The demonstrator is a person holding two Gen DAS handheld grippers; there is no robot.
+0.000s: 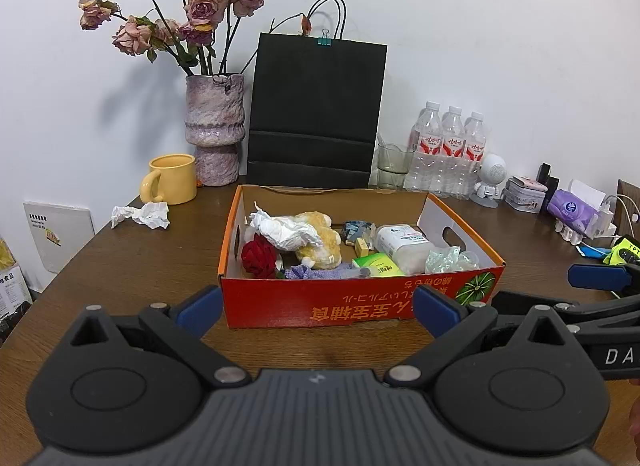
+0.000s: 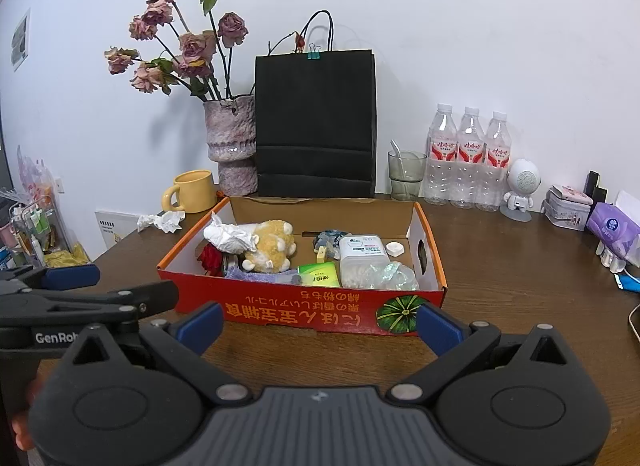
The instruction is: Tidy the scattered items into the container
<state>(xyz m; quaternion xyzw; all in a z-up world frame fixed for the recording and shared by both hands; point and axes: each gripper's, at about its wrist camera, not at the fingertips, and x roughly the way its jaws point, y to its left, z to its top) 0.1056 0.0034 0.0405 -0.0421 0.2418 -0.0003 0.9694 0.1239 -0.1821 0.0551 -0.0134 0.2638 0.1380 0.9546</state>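
A red cardboard box (image 1: 344,308) (image 2: 280,312) sits on the brown table, holding a yellow plush toy (image 1: 320,244) (image 2: 270,248), a crumpled tissue (image 1: 286,231), a red rose (image 1: 258,256), a green packet (image 1: 378,266), a white cotton-swab tub (image 1: 404,246) (image 2: 362,256) and clear plastic wrap (image 1: 450,260). A second crumpled tissue (image 1: 142,214) (image 2: 162,221) lies on the table left of the box, by the yellow mug. My left gripper (image 1: 318,312) is open and empty in front of the box. My right gripper (image 2: 320,328) is open and empty, also in front of the box.
Behind the box stand a yellow mug (image 1: 172,179), a vase of dried roses (image 1: 216,129), a black paper bag (image 1: 316,113), a glass (image 1: 394,165), three water bottles (image 1: 450,149), a white robot figure (image 1: 490,179), a tin (image 1: 524,193) and a purple tissue pack (image 1: 572,211).
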